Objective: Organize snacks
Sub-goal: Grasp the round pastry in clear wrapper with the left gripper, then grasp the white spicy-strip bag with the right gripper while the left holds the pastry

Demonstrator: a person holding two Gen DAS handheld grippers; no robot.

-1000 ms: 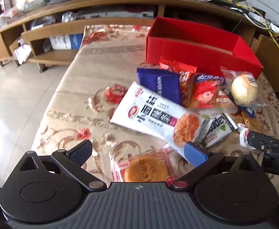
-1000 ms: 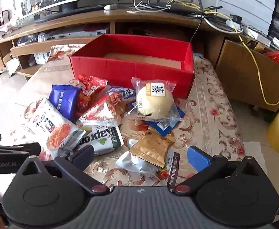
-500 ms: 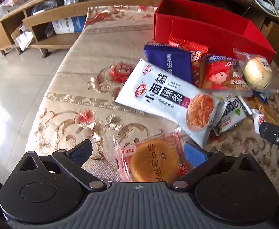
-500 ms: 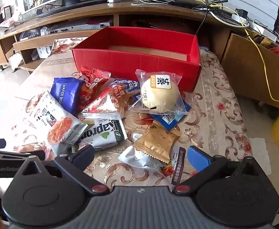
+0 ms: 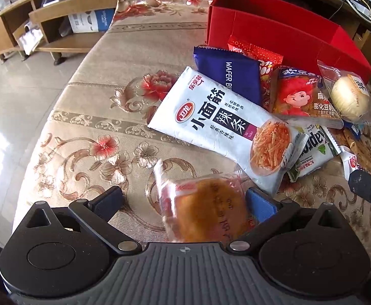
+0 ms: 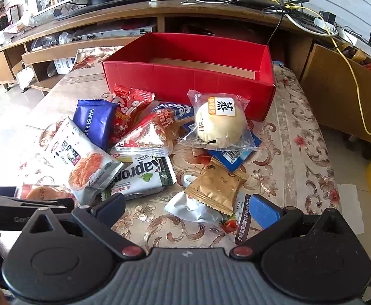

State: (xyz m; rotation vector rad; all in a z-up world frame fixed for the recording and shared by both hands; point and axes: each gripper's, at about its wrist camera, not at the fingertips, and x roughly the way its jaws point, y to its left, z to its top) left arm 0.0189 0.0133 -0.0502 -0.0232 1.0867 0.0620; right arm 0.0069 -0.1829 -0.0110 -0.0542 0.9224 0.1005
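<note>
Now the L gripper (image 5: 184,200), jaws spread wide, has closed in so the blurred, tilted cake pack (image 5: 203,208) sits between its fingers w/ the right pad touching it, prob. first pick; red box (image 5: 287,33) far ahead, apparently empty; R gripper (image 6: 186,207) spread, idle.

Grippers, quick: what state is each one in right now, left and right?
Left gripper: open, a wrapped round cake lying between its fingers, not clamped.
Right gripper: open, holding nothing.
</note>
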